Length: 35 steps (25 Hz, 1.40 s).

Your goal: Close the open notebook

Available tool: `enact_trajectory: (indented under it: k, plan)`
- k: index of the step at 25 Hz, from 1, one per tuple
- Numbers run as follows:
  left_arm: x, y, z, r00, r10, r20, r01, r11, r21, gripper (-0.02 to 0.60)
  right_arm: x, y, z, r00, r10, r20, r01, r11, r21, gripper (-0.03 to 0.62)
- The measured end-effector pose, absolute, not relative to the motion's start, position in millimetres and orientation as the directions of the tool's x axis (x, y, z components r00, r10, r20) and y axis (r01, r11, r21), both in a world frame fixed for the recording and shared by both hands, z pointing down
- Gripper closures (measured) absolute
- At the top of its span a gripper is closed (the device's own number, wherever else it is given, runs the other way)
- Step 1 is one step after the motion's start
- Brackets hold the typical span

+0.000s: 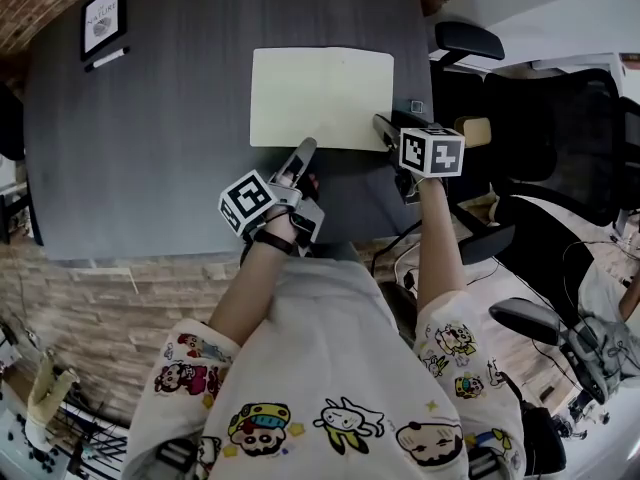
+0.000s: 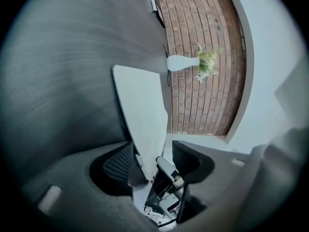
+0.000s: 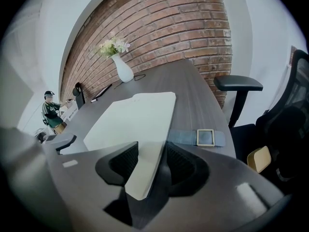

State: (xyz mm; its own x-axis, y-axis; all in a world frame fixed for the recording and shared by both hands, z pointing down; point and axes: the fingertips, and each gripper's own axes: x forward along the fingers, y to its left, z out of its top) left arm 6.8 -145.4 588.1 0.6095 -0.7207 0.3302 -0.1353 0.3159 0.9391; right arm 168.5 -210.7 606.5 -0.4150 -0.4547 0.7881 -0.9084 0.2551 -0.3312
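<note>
A cream-covered notebook (image 1: pixel 320 98) lies flat and closed on the dark grey table (image 1: pixel 150 148). My left gripper (image 1: pixel 305 150) is at the middle of its near edge. In the left gripper view the notebook (image 2: pixel 142 115) runs edge-on between the jaws of that gripper (image 2: pixel 152 161), with a gap to the right pad: open. My right gripper (image 1: pixel 383 126) is at the near right corner. In the right gripper view that corner of the notebook (image 3: pixel 140 124) lies between the parted jaws of the gripper (image 3: pixel 152 166), which stand open over it.
A grey strap with a square buckle (image 3: pixel 205 137) lies right of the notebook. A white vase of flowers (image 3: pixel 120 66) stands at the table's far end by the brick wall. A framed picture (image 1: pixel 104 20) and a pen (image 1: pixel 107 58) are far left. Office chairs (image 1: pixel 540 138) crowd the right.
</note>
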Motion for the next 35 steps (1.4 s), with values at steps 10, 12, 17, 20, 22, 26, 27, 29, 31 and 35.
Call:
enact_trajectory:
  k: [10,12,17,20,22,26,27,29,31,35]
  plan:
    - [0.6,-152.1,589.9,0.535,-0.797,0.28,0.01,0.337,0.941,0.314,168.5,-208.1,606.7,-0.423,-0.444,0.79,-0.904,0.271,-0.331,0.398]
    - [0.0,-152.5,589.2,0.536,-0.804,0.258,0.033,0.325,0.945,0.31,168.5,-207.7,606.8,-0.42,-0.438,0.795,-0.903,0.287,-0.32,0.399]
    - [-2.4,-154.1,581.5,0.543,-0.811,0.217,0.055,0.292,0.955,0.296,168.2,-207.6,606.6,-0.421,-0.427,0.8,-0.899,0.315,-0.305,0.399]
    - [-12.6,-157.0,576.7,0.53,-0.822,0.207,0.021,0.256,0.966,0.296,167.1,-207.1,607.6,-0.424,-0.424,0.8,-0.897,0.318,-0.306,0.399]
    - [-24.3,-161.9,572.3,0.507,-0.84,0.196,-0.014,0.219,0.976,0.296,167.1,-207.1,607.6,-0.424,-0.421,0.802,-0.896,0.32,-0.306,0.399]
    - [-49.7,-170.8,572.6,0.469,-0.86,0.203,-0.076,0.19,0.979,0.296,167.0,-207.3,607.2,-0.426,-0.419,0.802,-0.895,0.322,-0.307,0.399]
    - [-52.7,-173.0,572.2,0.464,-0.863,0.197,-0.075,0.183,0.98,0.296,167.3,-207.4,607.5,-0.426,-0.419,0.802,-0.895,0.323,-0.307,0.399]
    - [-59.5,-176.4,574.7,0.456,-0.866,0.205,-0.105,0.177,0.979,0.301,167.1,-207.7,607.9,-0.425,-0.418,0.802,-0.895,0.323,-0.307,0.399]
    - [-63.4,-182.1,575.6,0.447,-0.871,0.205,-0.114,0.172,0.979,0.306,166.6,-208.3,607.8,-0.427,-0.417,0.802,-0.895,0.322,-0.309,0.399]
    - [-61.7,-196.3,574.2,0.448,-0.875,0.184,-0.095,0.158,0.983,0.326,166.7,-208.8,607.1,-0.433,-0.414,0.801,-0.892,0.322,-0.316,0.401]
